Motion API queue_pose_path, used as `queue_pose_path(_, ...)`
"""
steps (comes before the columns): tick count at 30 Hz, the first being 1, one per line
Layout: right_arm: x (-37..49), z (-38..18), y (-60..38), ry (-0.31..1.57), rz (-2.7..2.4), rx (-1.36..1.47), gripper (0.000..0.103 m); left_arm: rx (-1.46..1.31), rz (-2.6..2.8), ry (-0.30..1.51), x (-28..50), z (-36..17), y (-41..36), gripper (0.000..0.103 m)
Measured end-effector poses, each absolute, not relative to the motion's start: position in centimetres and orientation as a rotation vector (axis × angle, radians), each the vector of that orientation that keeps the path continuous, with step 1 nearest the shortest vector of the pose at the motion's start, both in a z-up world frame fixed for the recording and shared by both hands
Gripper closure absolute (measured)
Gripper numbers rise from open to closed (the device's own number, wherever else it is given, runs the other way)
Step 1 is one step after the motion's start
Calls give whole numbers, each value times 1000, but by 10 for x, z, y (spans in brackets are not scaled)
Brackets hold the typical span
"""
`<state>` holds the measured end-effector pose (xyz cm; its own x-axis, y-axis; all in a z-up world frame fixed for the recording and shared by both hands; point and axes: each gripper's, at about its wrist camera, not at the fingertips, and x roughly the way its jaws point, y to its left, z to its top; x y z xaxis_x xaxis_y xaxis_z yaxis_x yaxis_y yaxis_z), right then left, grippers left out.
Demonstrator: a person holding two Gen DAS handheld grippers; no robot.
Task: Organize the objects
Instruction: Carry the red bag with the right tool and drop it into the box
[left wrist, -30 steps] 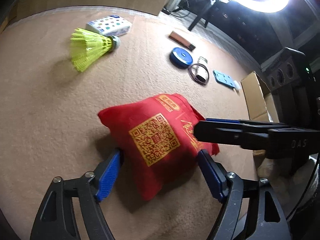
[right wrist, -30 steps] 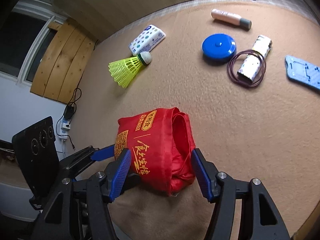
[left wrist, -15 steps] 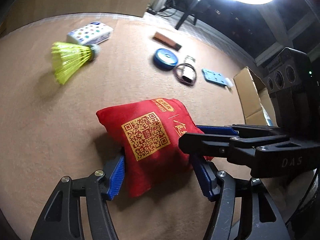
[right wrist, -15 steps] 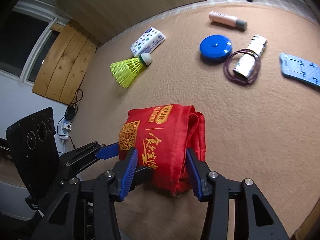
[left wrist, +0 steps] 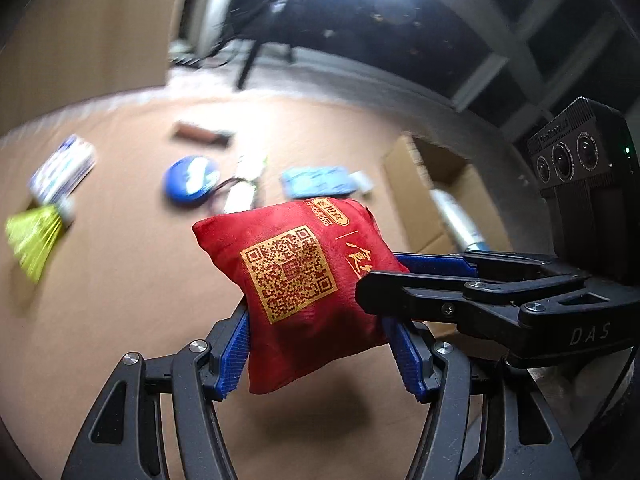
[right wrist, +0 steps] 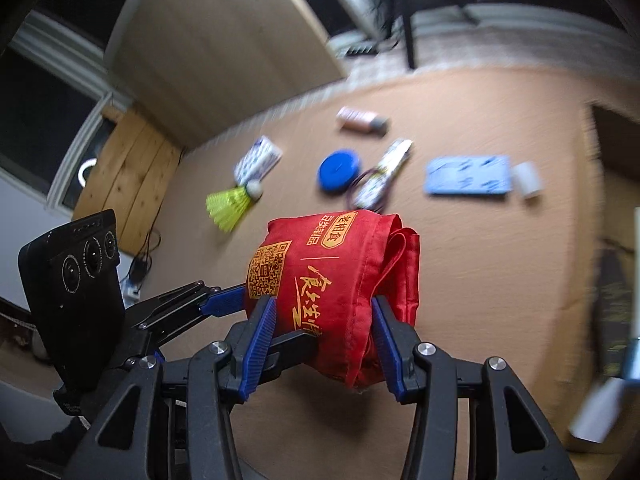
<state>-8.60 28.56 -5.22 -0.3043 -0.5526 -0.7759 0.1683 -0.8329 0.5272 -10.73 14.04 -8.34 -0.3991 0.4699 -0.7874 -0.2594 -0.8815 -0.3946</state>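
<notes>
While both grippers clamp it, the red pouch point(left wrist: 296, 292) hangs clear of the tan mat point(left wrist: 120, 300), w/ its QR face up. Left gripper point(left wrist: 320, 348) pinches its near end, right gripper point(right wrist: 320, 336) its folded side; long axis runs away from left gripper toward mat's far edge.

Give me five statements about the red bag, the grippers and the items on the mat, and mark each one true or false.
1. Both grippers grip the red bag. True: the left gripper and the right gripper each pinch it.
2. The bag lies flat on the mat. False: it is lifted, with its shadow below.
3. The bag bears a gold QR code. True.
4. The shuttlecock is blue. False: it is yellow-green.
5. The blue round case sits inside the cardboard box. False: it lies on the mat.
</notes>
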Motion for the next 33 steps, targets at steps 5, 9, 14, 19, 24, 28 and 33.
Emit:
queue_pose_path(5, -81, -29, 335, -529, -2281, 1445, 58, -1308, 2250, -251, -123, -65, 188, 37)
queue_pose_path(9, -78, -16, 372, -557, -2358, 1416, 58, -1268, 2221, -218, -136, -55, 224, 37)
queue_pose_path(14, -80, -6, 417, -601, -2432, 1396, 58, -1236, 2207, -190, -154, -48, 273, 37)
queue_pose_path(19, -81, -9, 456, -633, -2498, 1399, 58, -1233, 2174, -173, -170, -52, 317, 37)
queue_pose_path(24, -78, -18, 483, -667, -2535, 1424, 58, -1245, 2136, -127, -176, -59, 348, 37)
queue_pose_path(28, -74, -20, 493, -664, -2579, 1444, 54, -1272, 2120, -103, -176, -61, 358, 36)
queue_pose_path(33, -68, -16, 491, -630, -2612, 1424, 48, -1278, 2129, -81, -174, -60, 350, 34)
